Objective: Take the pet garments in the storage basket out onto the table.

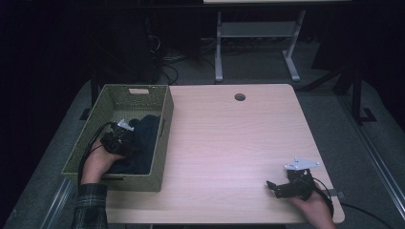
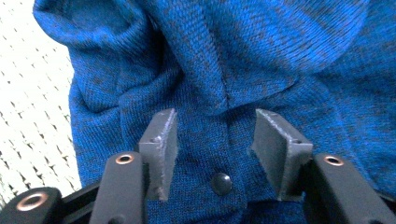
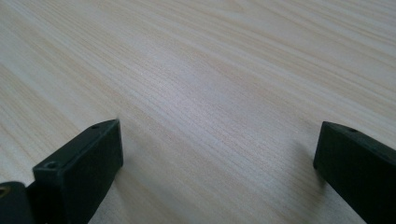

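My left gripper has its jaws half parted, not yet pinching, astride a fold of the blue knit garment, with a dark snap button between the pads at 6 o'clock. To grip well, I'd press in until the fold sits deep between the pads, then close firmly. The garment lies in the woven basket at 9 o'clock on the counter. My right gripper rests on the counter at 4 o'clock, jaws wide apart, holding nothing.
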A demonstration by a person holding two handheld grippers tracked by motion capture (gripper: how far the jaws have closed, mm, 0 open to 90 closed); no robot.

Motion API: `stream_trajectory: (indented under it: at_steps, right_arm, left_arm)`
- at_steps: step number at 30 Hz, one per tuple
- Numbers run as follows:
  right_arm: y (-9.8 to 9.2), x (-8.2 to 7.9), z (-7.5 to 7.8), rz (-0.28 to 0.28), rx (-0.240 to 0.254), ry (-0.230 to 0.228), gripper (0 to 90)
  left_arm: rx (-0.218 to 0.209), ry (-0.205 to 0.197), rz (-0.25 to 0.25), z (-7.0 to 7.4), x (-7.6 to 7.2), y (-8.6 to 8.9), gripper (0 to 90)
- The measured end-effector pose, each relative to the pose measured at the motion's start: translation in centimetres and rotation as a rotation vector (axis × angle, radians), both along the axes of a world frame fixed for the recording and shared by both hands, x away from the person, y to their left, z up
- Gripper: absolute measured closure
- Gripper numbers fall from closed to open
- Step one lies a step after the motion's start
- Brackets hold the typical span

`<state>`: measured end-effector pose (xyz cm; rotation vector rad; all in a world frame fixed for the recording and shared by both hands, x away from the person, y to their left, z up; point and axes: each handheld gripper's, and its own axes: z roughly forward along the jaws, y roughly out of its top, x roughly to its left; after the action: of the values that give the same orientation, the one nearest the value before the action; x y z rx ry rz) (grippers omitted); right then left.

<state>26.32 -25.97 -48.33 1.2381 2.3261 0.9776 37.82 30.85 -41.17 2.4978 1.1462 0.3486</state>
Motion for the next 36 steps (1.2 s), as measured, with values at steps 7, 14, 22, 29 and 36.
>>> stream_trajectory:
  at_steps: [7, 14, 22, 29, 36]
  right_arm:
    - [0.0, 0.0, 0.0, 0.0, 0.0, 0.0, 1.1]
    - [0.0, 0.0, 0.0, 0.0, 0.0, 0.0, 1.1]
    - [0.0, 0.0, 0.0, 0.0, 0.0, 0.0, 1.1]
    - [0.0, 0.0, 0.0, 0.0, 0.0, 0.0, 1.1]
    - [0.0, 0.0, 0.0, 0.0, 0.0, 0.0, 1.1]
  left_arm:
    - [0.042, 0.04, 0.007, -0.9, 0.4, -0.5, 56.2]
    - [0.034, 0.087, 0.023, -1.2, 0.6, -0.3, 74.8]
    - [0.0, 0.093, 0.058, -0.6, 0.5, 0.0, 84.5]
    - [-0.087, 0.025, 0.106, 0.8, 0.2, 1.1, 85.3]
    - [-0.187, -0.059, 0.148, 2.6, -0.4, 2.3, 85.6]
